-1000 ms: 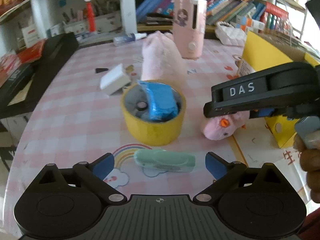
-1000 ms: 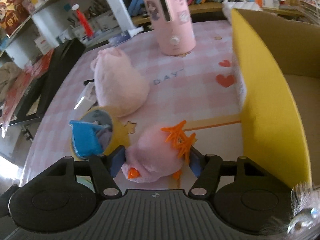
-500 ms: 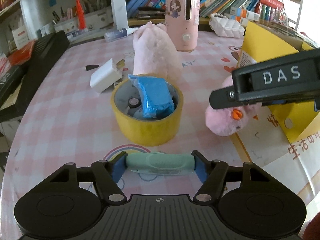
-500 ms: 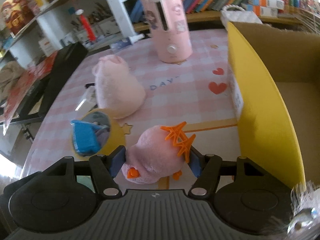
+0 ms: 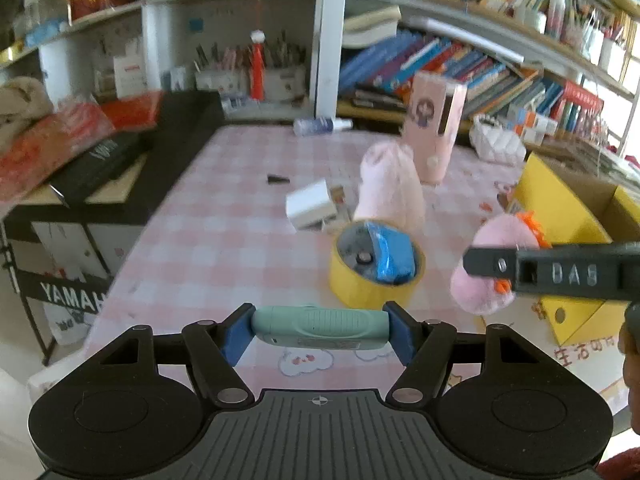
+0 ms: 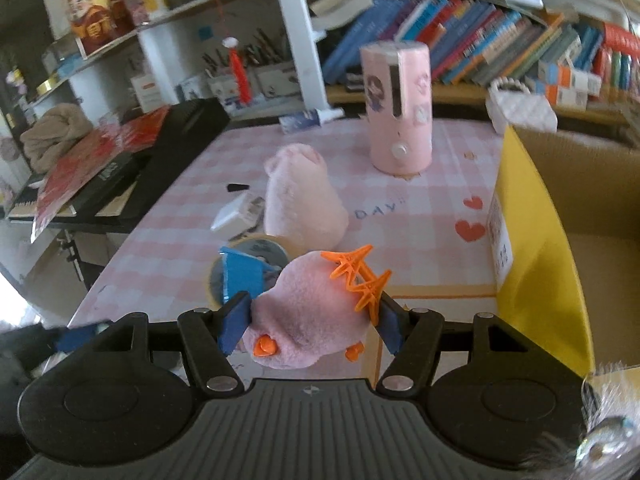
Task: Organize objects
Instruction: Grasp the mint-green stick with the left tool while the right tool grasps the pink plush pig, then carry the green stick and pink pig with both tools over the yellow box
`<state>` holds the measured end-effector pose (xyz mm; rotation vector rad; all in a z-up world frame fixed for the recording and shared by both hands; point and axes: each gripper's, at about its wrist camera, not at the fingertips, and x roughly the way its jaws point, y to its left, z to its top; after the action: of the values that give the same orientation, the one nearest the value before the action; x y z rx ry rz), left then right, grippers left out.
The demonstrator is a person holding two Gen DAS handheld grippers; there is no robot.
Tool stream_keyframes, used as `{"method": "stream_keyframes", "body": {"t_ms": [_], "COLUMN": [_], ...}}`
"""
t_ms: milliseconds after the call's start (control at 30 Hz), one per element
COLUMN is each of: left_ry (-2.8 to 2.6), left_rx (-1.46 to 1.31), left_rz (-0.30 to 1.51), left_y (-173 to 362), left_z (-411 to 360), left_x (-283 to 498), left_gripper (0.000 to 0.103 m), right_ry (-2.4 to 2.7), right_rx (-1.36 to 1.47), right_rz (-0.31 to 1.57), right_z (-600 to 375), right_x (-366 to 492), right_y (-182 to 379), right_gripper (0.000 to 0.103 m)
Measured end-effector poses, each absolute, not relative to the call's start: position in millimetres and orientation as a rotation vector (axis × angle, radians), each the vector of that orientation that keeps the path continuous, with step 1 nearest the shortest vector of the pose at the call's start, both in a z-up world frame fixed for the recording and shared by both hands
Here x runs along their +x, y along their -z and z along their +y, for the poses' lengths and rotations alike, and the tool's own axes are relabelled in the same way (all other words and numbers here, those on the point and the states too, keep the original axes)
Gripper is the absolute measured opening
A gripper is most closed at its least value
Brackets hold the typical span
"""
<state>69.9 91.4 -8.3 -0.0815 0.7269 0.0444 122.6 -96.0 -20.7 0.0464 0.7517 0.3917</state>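
At the bottom centre of the left wrist view, the left tongs (image 5: 319,330) are partly closed, their blue pads pressing both ends of a mint-green oblong object (image 5: 320,326) held crosswise and clear of the pink checked surface (image 5: 224,236). At the bottom centre of the right wrist view, the right tongs (image 6: 310,320) are likewise partly closed, squeezing a pink plush chick (image 6: 308,316) with an orange beak and an orange crest of spikes; it too is lifted off the surface.

Just beyond, in the middle of both views, a yellow tape roll (image 5: 374,280) lies flat with a blue object (image 5: 390,256) tucked inside it. Behind it lies a larger pale pink plush toy (image 6: 302,200), with a white charger block (image 5: 310,206) just to its left. A small black item (image 5: 278,179) lies further left.

On the right edge of the frame, an open yellow cardboard box (image 6: 536,248) stands on the surface. Farther back, a tall pink cylinder (image 6: 398,108) stands upright. Bookshelves (image 6: 480,40) fill the top of the frame.
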Motion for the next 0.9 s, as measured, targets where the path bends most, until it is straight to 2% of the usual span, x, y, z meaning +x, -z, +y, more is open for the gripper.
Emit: {"method": "stream_keyframes", "body": {"t_ms": [200, 900], "left_ry": [-0.002, 0.196], "left_rx": [-0.081, -0.025], "left_rz": [0.684, 0.698], "left_y": [-8, -6], "left_z": [87, 48], "left_x": [48, -9], "left_gripper": [0.069, 0.069], "right_ry": [-0.411, -0.221], "right_rx": [0.001, 0.117], "right_rz": [0.721, 0.766], "right_z": [-96, -138], "right_x": [86, 4], "right_y": [9, 15], "right_gripper": [0.063, 0.063]}}
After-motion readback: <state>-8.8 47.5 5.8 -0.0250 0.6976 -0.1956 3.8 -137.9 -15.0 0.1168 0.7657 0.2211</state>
